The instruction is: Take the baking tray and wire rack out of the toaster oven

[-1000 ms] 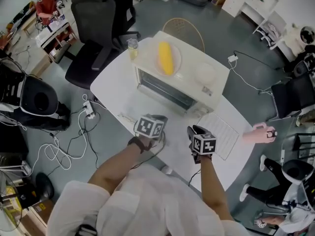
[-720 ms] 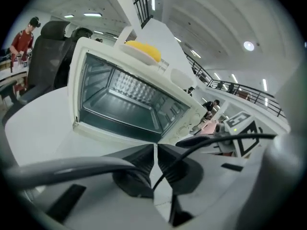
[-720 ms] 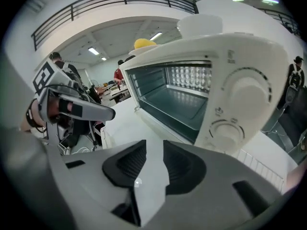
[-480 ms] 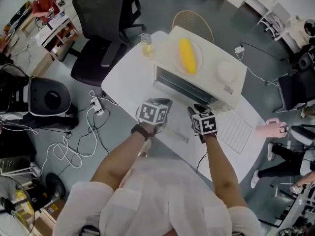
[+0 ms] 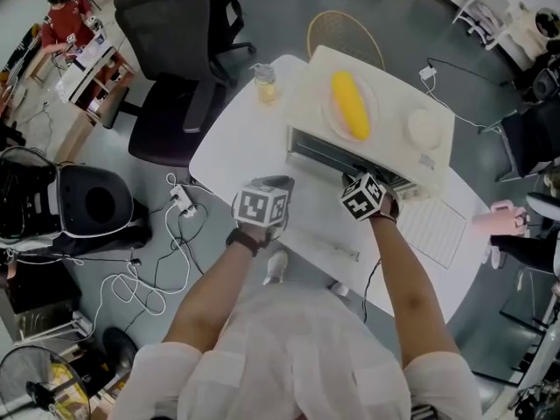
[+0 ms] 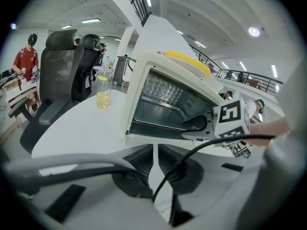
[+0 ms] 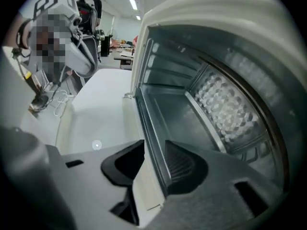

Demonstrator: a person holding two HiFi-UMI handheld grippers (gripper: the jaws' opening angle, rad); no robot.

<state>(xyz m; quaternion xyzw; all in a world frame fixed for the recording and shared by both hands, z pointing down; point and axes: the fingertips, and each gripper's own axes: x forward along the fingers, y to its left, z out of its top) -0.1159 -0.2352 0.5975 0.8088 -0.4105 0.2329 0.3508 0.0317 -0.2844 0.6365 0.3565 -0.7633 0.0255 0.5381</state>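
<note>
Now, with the rack (image 5: 435,230) lying on the table (image 5: 236,147) beside the oven (image 5: 394,103), we set the right gripper (image 7: 154,166), jaws just spread wide, astride what looks like the tray's (image 7: 172,119) front lip, ready to pinch, while the left gripper (image 6: 154,162) hangs closed and empty, aside.

Black office chairs (image 5: 179,59) stand by a white table (image 5: 229,151) on a grey floor (image 5: 398,29) strewn with cables (image 5: 162,265).
</note>
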